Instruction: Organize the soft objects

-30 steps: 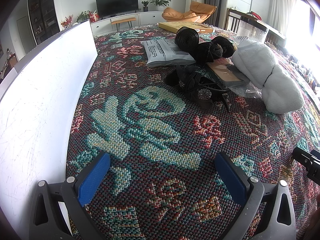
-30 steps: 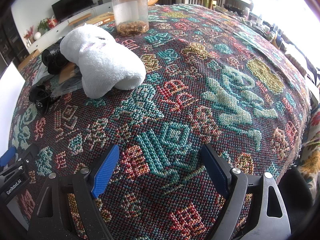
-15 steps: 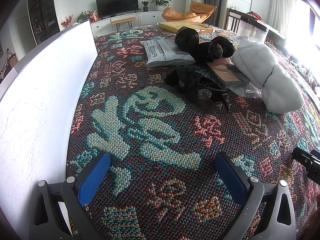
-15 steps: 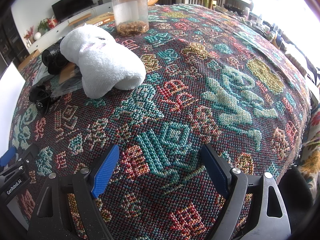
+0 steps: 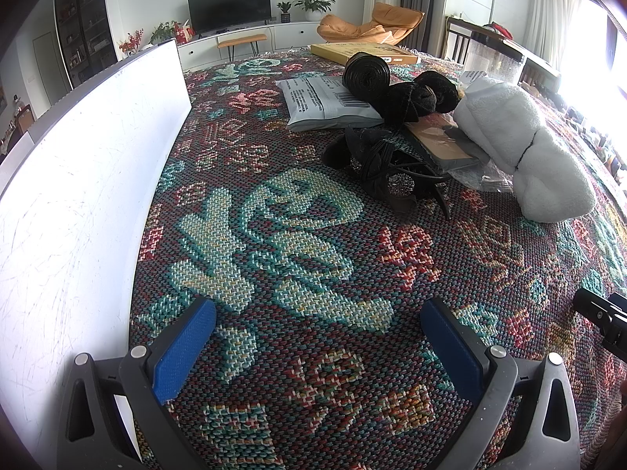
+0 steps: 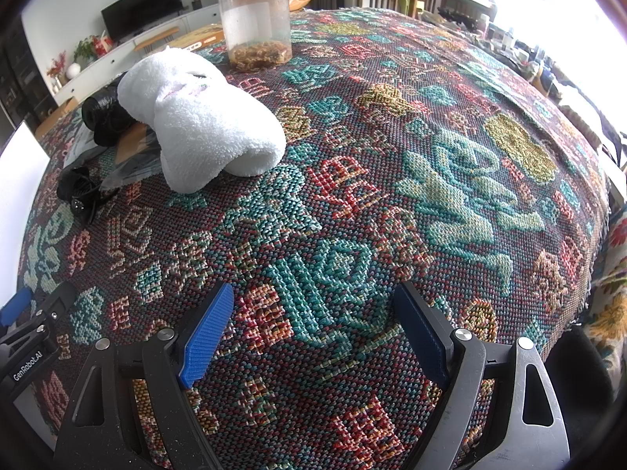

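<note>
A rolled white fluffy towel lies on the patterned woven cloth. Left of it sit a black velvet scrunchie, a black roll of bags and a tangled black hair bow with sparkly trim. My left gripper stands open over bare cloth, well short of these things. Open as well, my right gripper hovers above bare cloth in front of the towel. Nothing is between either pair of blue pads.
A tall white board walls off the left side. A grey mailer bag, a brown card in plastic and a flat yellow box lie among the soft things. A clear jar stands behind the towel. The table edge drops off at right.
</note>
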The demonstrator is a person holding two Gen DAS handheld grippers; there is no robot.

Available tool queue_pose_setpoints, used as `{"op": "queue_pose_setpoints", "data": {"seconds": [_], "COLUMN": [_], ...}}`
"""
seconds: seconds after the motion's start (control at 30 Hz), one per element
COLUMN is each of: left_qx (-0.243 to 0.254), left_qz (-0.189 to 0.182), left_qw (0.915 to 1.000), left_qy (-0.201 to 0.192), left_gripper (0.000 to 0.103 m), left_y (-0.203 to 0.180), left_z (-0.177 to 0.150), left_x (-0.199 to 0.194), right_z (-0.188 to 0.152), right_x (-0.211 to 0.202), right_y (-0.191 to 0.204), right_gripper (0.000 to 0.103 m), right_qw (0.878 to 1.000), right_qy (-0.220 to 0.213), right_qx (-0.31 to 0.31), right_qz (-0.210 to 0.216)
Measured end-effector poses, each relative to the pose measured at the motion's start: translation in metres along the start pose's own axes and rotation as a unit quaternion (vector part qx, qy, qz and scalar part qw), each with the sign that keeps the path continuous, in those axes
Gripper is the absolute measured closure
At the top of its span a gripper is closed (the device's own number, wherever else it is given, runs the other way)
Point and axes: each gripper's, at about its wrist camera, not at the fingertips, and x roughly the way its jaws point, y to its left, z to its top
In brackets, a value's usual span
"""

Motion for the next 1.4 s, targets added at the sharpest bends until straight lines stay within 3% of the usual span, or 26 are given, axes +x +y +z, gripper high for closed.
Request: {"op": "queue_pose_setpoints", "data": {"seconds": [1.4], "left_qx": [0.004], "left_qz": [-0.001], "left_qw": [1.0], "left_qy": [0.007], "left_gripper": [0.0], "left_y": [0.0009], "left_z": [0.0027], "left_x": [0.0027], "right_z": [-0.0001], "right_x": [-0.0005], "right_y": [-0.0004], "right_gripper": [0.016], "right_qw": [1.0], "right_qy": [0.0], "right_qx": [0.0], "right_qz": [0.002]}}
